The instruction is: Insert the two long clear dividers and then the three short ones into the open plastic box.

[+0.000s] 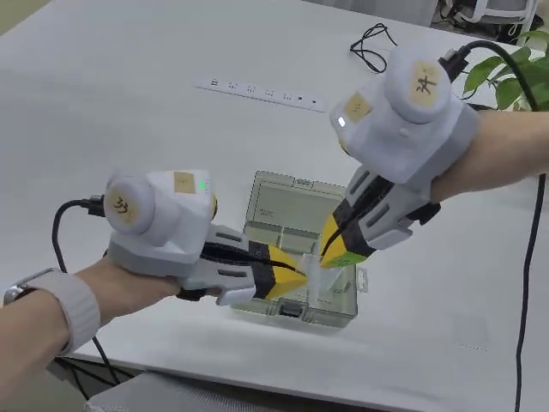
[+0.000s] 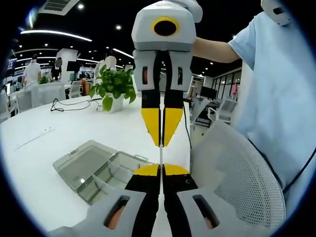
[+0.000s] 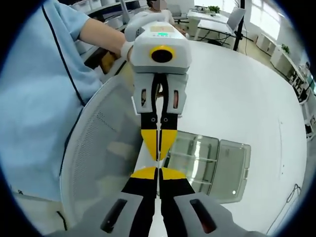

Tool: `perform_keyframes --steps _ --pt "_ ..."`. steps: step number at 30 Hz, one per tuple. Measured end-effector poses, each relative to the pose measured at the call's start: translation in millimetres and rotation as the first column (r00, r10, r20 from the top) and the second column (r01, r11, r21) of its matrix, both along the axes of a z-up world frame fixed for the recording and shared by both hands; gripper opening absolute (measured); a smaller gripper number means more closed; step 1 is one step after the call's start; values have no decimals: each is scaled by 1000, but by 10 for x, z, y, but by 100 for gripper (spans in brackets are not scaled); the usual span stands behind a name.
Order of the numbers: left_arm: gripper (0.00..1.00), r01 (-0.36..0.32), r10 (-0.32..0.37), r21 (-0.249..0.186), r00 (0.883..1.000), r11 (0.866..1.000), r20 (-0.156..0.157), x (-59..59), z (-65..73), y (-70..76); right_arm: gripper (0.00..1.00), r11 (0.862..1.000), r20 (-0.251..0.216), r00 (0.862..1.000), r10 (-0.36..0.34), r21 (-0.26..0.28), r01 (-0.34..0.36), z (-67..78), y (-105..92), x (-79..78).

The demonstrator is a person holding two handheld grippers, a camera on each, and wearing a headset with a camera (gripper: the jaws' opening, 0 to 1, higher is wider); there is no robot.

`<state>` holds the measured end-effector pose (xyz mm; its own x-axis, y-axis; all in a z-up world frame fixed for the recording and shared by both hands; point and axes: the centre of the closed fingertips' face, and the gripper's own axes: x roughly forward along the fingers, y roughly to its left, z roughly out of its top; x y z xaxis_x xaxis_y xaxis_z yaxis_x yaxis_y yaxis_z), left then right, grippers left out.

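The open clear plastic box (image 1: 279, 206) lies on the white table, lid folded back, with clear partitions standing in its tray (image 3: 195, 157). Just over its near right corner, a thin clear divider (image 1: 331, 278) is held between both grippers. My left gripper (image 1: 298, 279) comes in from the left and is shut on one end. From above right, my right gripper (image 1: 333, 254) is shut on the other end. In the left gripper view the divider (image 2: 161, 154) shows edge-on as a thin line between my left gripper (image 2: 161, 171) and the right gripper (image 2: 161, 140). The box (image 2: 84, 165) lies below left.
A white power strip (image 1: 262, 93) lies beyond the box, with a black cable (image 1: 371, 47) farther back and a green plant (image 1: 515, 77) at the far right. A white mesh chair (image 2: 237, 168) stands at the table's near edge.
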<state>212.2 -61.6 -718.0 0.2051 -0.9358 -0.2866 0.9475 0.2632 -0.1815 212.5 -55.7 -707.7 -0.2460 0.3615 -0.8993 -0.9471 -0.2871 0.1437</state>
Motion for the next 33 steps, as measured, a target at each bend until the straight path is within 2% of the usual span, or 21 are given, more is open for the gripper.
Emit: perform_keyframes --steps 11,20,23,26,28,30,32,33 --pt "0 -46 46 15 999 999 12 70 -11 52 2 999 11 999 -34 -11 34 -27 24 75" --pt "29 -135 135 68 991 989 4 192 -133 230 2 992 76 990 -123 -24 125 -108 8 317" --pt "39 -162 162 80 987 984 7 233 -163 277 2 988 81 985 -149 -23 151 -124 13 371" --pt "45 -187 187 91 982 978 5 259 -199 332 2 983 91 979 -180 -10 182 -146 30 448" --pt "52 -212 215 111 976 971 -16 277 -246 380 2 976 90 972 -215 3 216 -161 49 496" --pt "58 -226 227 116 974 967 6 298 -261 411 2 971 87 967 -239 12 239 -180 63 545" --pt "65 -249 253 129 967 960 -15 309 -300 452 2 968 86 964 -251 14 251 -209 56 572" --pt "69 -257 260 128 966 958 -8 320 -302 464 2 967 87 963 -255 11 255 -225 46 578"
